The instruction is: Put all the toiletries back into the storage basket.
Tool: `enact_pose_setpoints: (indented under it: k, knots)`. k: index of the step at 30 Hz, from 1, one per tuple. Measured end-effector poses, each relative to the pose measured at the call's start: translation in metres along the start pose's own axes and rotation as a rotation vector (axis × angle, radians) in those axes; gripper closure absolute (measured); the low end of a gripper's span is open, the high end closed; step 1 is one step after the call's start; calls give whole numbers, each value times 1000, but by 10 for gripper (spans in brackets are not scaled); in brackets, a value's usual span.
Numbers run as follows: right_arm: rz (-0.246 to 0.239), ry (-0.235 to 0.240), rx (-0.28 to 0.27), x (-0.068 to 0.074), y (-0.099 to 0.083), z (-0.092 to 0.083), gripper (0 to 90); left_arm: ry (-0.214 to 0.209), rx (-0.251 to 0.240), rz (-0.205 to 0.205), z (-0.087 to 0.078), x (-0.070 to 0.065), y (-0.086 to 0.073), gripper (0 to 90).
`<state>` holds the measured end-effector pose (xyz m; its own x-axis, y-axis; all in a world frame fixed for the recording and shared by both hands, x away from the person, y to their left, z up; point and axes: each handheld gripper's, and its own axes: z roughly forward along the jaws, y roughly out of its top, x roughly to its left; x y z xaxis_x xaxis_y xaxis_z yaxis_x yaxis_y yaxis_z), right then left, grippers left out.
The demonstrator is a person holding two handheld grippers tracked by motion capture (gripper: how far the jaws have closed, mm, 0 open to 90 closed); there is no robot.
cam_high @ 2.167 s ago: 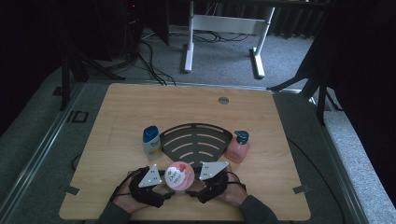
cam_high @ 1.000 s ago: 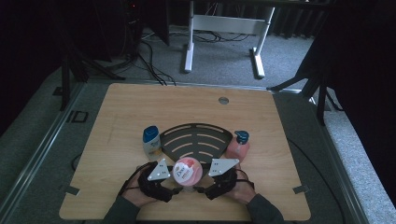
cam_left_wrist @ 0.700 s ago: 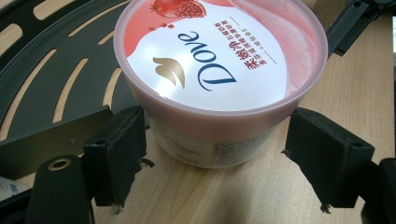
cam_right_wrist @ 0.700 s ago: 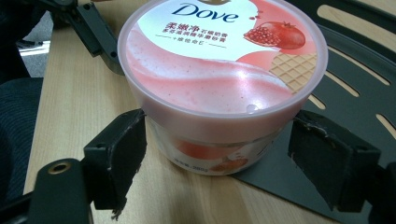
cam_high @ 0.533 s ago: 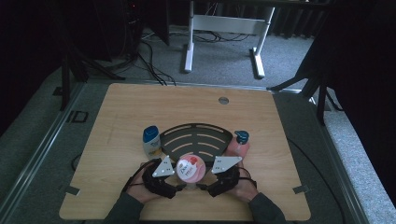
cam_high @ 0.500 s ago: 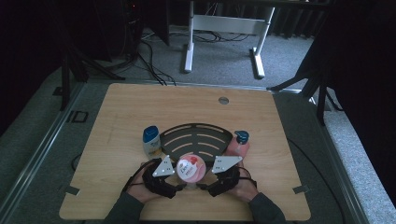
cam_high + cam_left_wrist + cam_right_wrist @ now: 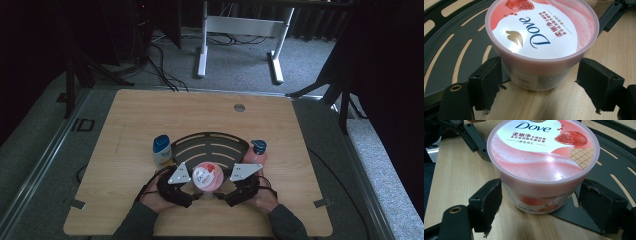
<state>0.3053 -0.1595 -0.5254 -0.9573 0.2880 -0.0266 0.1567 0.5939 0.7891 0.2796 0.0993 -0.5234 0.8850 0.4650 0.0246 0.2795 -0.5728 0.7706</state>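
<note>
A pink Dove tub (image 7: 209,176) with a pomegranate lid stands at the near rim of a black slotted tray (image 7: 210,142). My left gripper (image 7: 196,192) holds it from the left and my right gripper (image 7: 225,194) from the right. In the left gripper view the jaws of the left gripper (image 7: 539,82) clasp the tub (image 7: 541,37) under its lid, with the tray (image 7: 449,50) behind. In the right gripper view the right gripper (image 7: 540,202) clasps the tub (image 7: 541,157) the same way, its base overlapping the tray (image 7: 614,170) edge.
A white bottle with a blue cap (image 7: 161,151) stands at the tray's left end. A pink bottle with a blue cap (image 7: 257,152) stands at its right end. The wooden table (image 7: 150,115) has a cable hole (image 7: 239,107) at the back.
Both grippers have carried the tub forward and slightly right, from the bare table up to the tray's near rim.
</note>
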Motion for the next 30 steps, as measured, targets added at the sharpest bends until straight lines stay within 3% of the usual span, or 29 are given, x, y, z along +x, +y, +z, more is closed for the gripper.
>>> enact_pose_setpoints:
  k: [30]
  knots:
    - [31, -35, 2, -15, 1, 5, 189, 37, -9, -16, 10, 12, 6, 207]
